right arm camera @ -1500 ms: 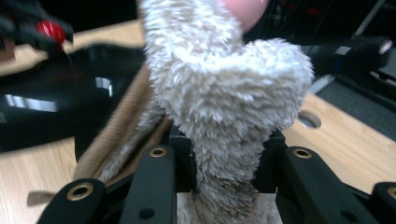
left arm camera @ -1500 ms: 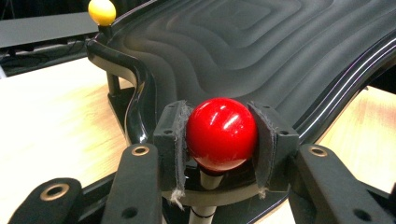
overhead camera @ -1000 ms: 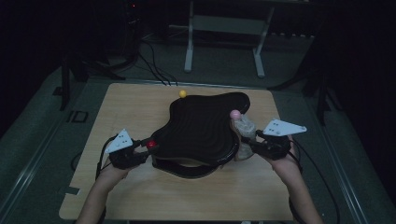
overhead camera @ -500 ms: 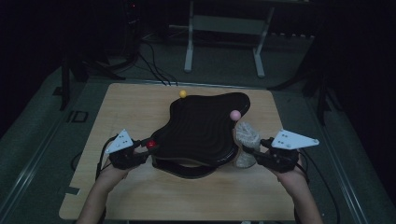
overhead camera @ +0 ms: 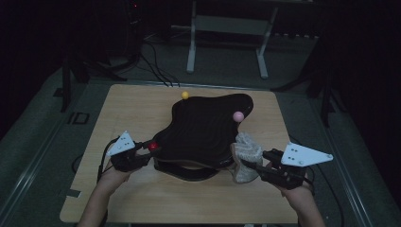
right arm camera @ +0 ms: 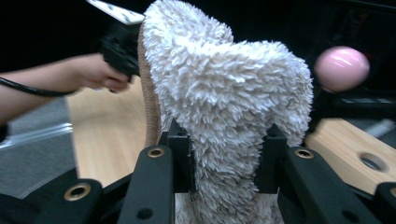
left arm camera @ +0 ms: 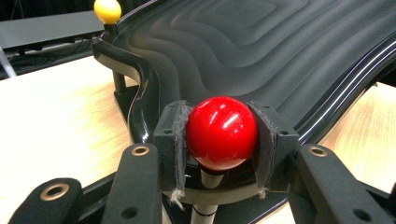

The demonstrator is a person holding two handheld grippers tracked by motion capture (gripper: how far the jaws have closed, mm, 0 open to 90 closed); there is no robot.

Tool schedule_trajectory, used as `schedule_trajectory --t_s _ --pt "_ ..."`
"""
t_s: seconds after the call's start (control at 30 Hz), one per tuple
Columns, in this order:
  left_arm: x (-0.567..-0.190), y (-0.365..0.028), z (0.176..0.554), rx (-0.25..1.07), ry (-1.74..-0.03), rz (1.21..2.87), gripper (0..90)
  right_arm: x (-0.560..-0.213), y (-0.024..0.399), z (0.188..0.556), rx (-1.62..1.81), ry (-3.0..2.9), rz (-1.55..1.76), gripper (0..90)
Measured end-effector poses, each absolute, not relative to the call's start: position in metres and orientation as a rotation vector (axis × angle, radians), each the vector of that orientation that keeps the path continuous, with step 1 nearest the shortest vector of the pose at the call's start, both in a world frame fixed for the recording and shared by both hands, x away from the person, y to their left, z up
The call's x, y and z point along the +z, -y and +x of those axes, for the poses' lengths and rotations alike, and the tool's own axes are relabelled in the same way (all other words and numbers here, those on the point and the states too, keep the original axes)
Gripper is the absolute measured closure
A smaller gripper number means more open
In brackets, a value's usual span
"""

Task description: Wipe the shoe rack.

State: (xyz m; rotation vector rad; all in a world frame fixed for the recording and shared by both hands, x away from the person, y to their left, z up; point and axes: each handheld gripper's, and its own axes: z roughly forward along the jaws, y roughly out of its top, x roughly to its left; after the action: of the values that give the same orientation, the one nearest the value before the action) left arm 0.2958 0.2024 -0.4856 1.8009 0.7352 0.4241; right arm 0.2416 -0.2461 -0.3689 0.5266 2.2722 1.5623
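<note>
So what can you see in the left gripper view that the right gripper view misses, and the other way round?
The left gripper view alone shows the red ball clamped between its jaws, the yellow ball further off, and the black rippled tray they stand around.

The right gripper view alone shows the fluffy white cloth pinched between its jaws, the pink ball behind it, and the other hand with its gripper farther off.

Both share the pale wooden table, and in each a pair of black jaws is closed on something.
</note>
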Motion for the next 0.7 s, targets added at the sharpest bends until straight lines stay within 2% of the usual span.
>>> schedule_trajectory --t_s 0.2,0.37,0.7 --pt "-0.485 -0.202 0.295 0.433 -0.733 1.804 59.0 -0.38 0.244 0.24 1.564 -2.285 0.576 67.1" --pt "-0.485 -0.202 0.296 0.429 -0.735 1.804 59.0 -0.373 0.232 0.225 1.55 -2.303 0.463 66.8" --pt "-0.485 -0.201 0.295 0.426 -0.73 1.808 58.9 -0.389 0.215 0.223 1.508 -2.388 0.459 66.6"
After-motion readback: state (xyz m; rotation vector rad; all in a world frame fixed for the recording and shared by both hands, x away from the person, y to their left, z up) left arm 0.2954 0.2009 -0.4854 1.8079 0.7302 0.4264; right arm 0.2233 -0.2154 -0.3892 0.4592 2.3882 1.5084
